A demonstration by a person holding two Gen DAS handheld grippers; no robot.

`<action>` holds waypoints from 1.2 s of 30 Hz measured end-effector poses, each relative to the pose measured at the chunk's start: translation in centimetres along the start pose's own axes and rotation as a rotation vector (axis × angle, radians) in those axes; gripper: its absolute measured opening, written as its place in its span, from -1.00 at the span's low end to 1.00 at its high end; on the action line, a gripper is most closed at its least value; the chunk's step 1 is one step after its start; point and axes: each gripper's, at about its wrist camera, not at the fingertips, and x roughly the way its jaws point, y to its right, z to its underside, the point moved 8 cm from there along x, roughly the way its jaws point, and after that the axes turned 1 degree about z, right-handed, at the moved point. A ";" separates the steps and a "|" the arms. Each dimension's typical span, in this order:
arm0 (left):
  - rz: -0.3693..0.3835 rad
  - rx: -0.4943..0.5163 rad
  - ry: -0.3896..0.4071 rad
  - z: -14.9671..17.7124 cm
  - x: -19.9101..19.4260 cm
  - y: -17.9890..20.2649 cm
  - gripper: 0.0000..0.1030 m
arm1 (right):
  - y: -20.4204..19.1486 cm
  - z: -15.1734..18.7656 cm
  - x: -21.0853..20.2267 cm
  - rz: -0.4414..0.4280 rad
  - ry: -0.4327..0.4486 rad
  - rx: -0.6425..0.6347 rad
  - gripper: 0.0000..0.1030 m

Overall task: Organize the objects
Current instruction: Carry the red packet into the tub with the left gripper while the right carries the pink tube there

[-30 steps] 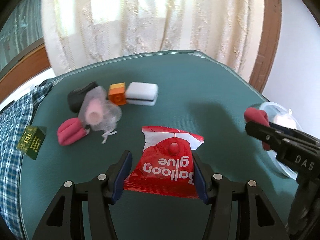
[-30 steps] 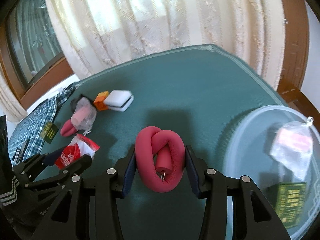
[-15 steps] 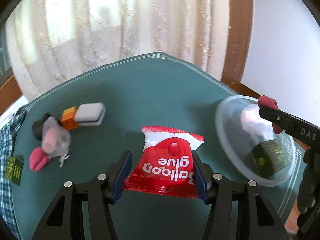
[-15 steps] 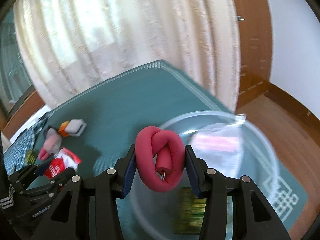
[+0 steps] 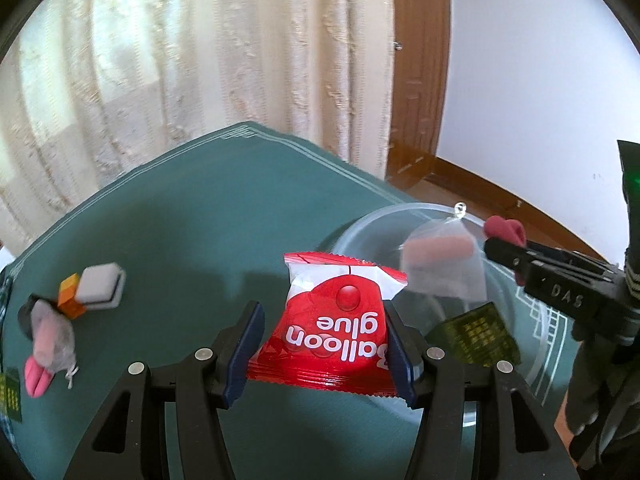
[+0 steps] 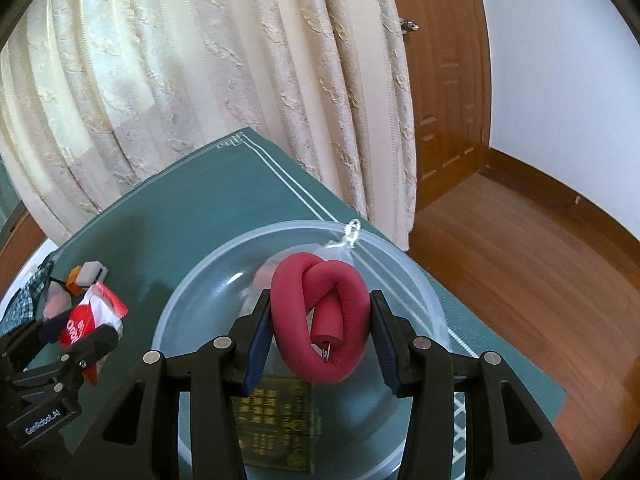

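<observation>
My left gripper [image 5: 322, 338] is shut on a red and white "Balloon glue" packet [image 5: 334, 328], held above the green cloth just left of the clear plastic bowl [image 5: 376, 228]. My right gripper [image 6: 320, 324] is shut on a knotted dark-pink foam tube [image 6: 320, 308] and hangs over the same bowl [image 6: 192, 296]. Inside the bowl lie a clear bag with a pink item [image 5: 438, 260] and a dark green packet [image 6: 276, 420]. The right gripper [image 5: 508, 248] shows at the right of the left wrist view, and the left one [image 6: 92, 324] at the lower left of the right wrist view.
On the cloth [image 5: 192, 216] to the left stay a white case [image 5: 100, 288], an orange block [image 5: 70, 300], a bagged pink item on a black thing [image 5: 50, 336], a pink foam piece [image 5: 36, 376] and a green packet [image 5: 8, 396]. Curtain, wooden door and floor lie beyond.
Both grippers have swung right with their loads. The right one went from over the cloth to above the bowl. The left one came up beside the bowl, leaving the loose objects far left.
</observation>
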 end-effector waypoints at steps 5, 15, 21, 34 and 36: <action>0.031 0.020 -0.017 -0.5 1.4 1.8 0.17 | 1.0 0.0 0.5 0.006 -0.011 0.015 -0.08; 0.074 0.020 -0.048 -0.9 3.0 3.4 0.64 | 2.0 -0.1 1.1 0.013 -0.022 0.034 -0.08; 0.063 0.003 -0.030 -1.0 2.6 2.6 0.71 | 2.3 -0.1 1.2 0.015 -0.026 0.040 -0.08; 0.040 -0.018 -0.021 -0.4 1.5 1.5 0.72 | 2.1 -0.2 1.1 0.022 -0.023 0.067 0.10; 0.037 -0.029 -0.023 -0.3 1.3 1.2 0.75 | 1.9 -0.2 1.0 0.020 -0.021 0.063 0.10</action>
